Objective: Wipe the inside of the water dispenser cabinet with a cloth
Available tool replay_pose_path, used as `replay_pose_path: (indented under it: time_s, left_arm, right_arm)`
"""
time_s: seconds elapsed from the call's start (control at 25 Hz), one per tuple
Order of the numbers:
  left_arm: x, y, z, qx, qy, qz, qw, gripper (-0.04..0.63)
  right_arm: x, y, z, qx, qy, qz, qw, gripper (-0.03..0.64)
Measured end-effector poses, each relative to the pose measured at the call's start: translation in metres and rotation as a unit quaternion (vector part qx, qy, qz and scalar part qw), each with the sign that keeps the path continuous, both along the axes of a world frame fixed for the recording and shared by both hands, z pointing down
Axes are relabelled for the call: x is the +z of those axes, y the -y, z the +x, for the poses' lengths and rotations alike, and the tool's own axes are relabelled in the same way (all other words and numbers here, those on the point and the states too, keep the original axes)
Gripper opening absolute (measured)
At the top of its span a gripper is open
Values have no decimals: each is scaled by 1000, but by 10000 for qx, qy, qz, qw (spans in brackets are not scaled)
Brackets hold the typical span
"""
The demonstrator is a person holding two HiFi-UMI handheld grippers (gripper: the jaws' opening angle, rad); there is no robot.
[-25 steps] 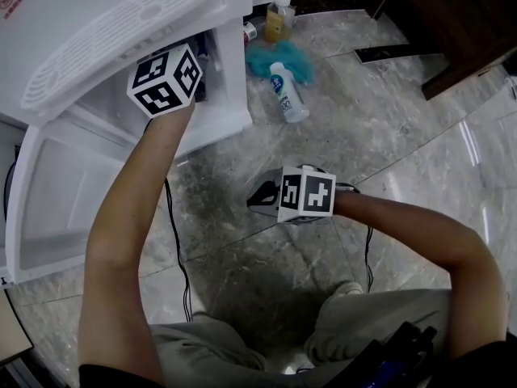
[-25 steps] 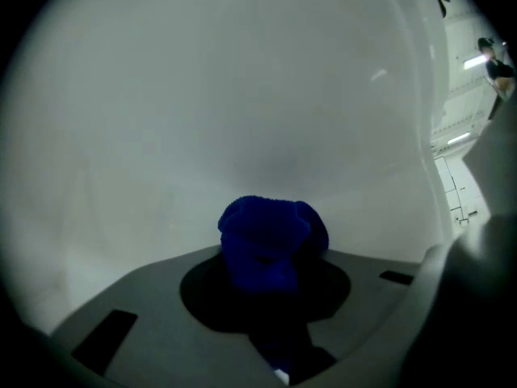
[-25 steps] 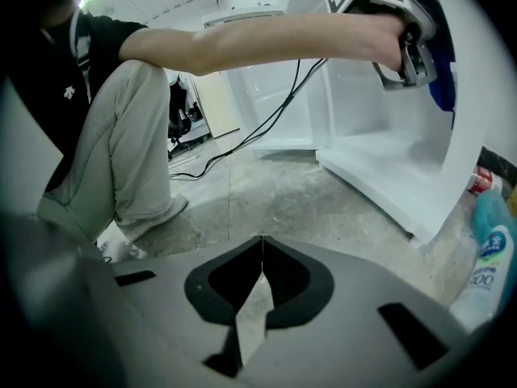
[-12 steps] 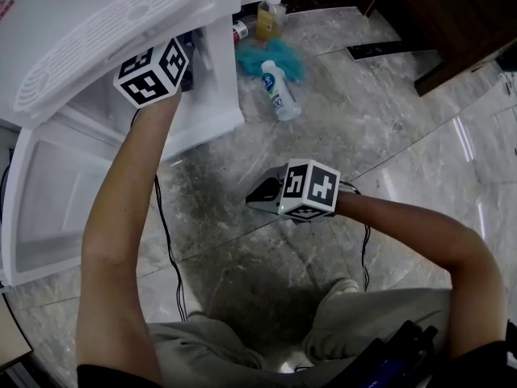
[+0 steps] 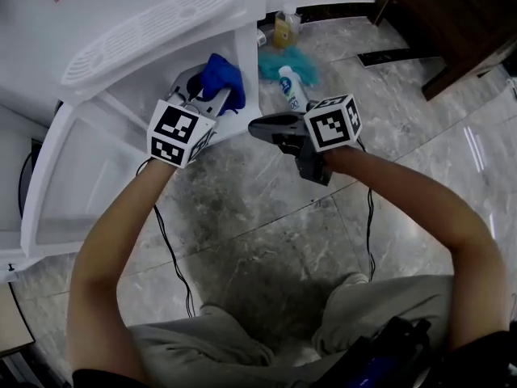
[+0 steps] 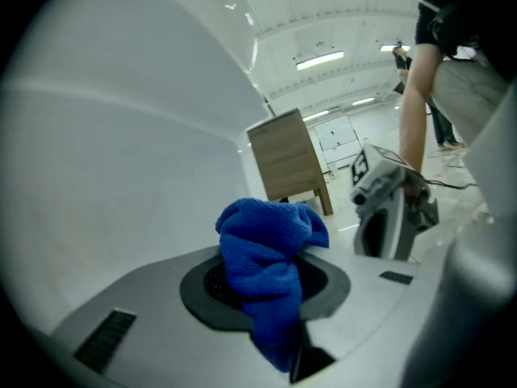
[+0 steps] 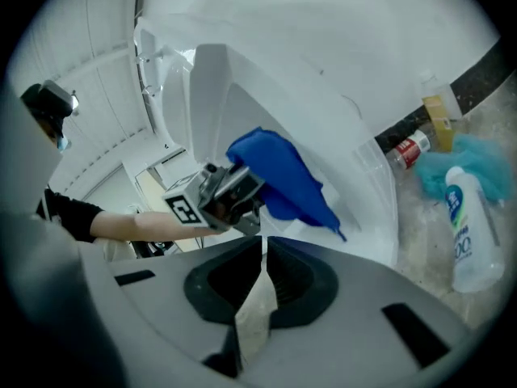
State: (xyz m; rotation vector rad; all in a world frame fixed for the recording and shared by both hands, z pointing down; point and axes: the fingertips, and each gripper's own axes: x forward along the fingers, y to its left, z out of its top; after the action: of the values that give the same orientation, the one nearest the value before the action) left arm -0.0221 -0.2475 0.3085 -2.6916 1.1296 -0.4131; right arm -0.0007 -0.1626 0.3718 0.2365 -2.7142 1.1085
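Note:
The white water dispenser (image 5: 121, 6) stands at the upper left, and its cabinet door (image 5: 65, 184) hangs open toward me. My left gripper (image 5: 203, 97) is in front of the cabinet's opening, shut on a bunched blue cloth (image 5: 218, 75). In the left gripper view the cloth (image 6: 266, 233) fills the gap between the jaws. My right gripper (image 5: 257, 126) hovers just right of it over the floor, shut and empty. Its closed jaws (image 7: 262, 245) point at the left gripper (image 7: 222, 194) and the cloth (image 7: 283, 176).
On the marble floor beside the dispenser lie a white bottle (image 5: 292, 87), a teal cloth (image 5: 279, 65) and a yellow bottle (image 5: 283, 27). A dark wooden cabinet (image 5: 452, 14) stands at the upper right. Black cables (image 5: 170, 249) run across the floor by my legs.
The left gripper has come back out of the cabinet, and the blue cloth in it now shows. The right gripper has risen and swung up toward the cabinet's corner.

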Motion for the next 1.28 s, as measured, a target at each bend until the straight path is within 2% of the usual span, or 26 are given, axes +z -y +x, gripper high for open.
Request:
replay_pose_path:
  time_s: [0.12, 0.28, 0.44, 0.48, 0.56, 0.64, 0.76, 0.88, 0.96, 1.0, 1.12, 1.16, 1.28]
  left_arm:
    - [3, -21, -5, 184, 370, 19, 9991, 89]
    - [1, -37, -25, 118, 533, -35, 9985, 89]
    - [3, -63, -33, 239, 770, -44, 9967, 89]
    - [7, -70, -34, 293, 909, -22, 9954, 89]
    - [19, -80, -33, 415, 1211, 20, 9918, 89]
    - [30, -87, -34, 517, 1419, 11, 9885, 89]
    - [37, -92, -27, 695, 1690, 42, 9832, 89]
    - [38, -101, -12, 1065, 2160, 410, 9697, 89]
    - [37, -106, -2, 1268, 2410, 674, 9598, 89]
    - [36, -107, 1, 1311, 2460, 741, 9575, 89]
    - [39, -110, 7, 1389, 2490, 757, 9555, 89]
    - [40, -111, 9, 1427, 2496, 759, 9548, 89]
    - [40, -114, 12, 1521, 2431, 719, 9553, 95]
  right_arm:
    - [-14, 1, -9, 2, 3, 114, 9999, 0]
    - [-20, -12, -16, -134, -32, 181, 9997, 1]
    - [-28, -18, -20, -189, -8, 171, 9997, 8]
    - [-31, -16, -21, -145, 6, 180, 9997, 43]
    - [-38, -14, -26, -77, 68, 157, 9998, 159]
    - [-46, -16, -34, -104, 155, 147, 9997, 226]
    - [-52, -21, -47, -212, 153, 197, 9995, 301]
    - [-51, -24, -57, -294, 38, 266, 9992, 341]
    - [-52, -25, -62, -358, 16, 362, 9987, 345]
    - [-52, -26, -63, -381, -8, 434, 9983, 344]
    - [-47, -28, -61, -461, -191, 608, 9969, 330]
    - [-45, -28, -59, -480, -257, 641, 9965, 283]
    - [-41, -28, -53, -505, -354, 606, 9963, 233]
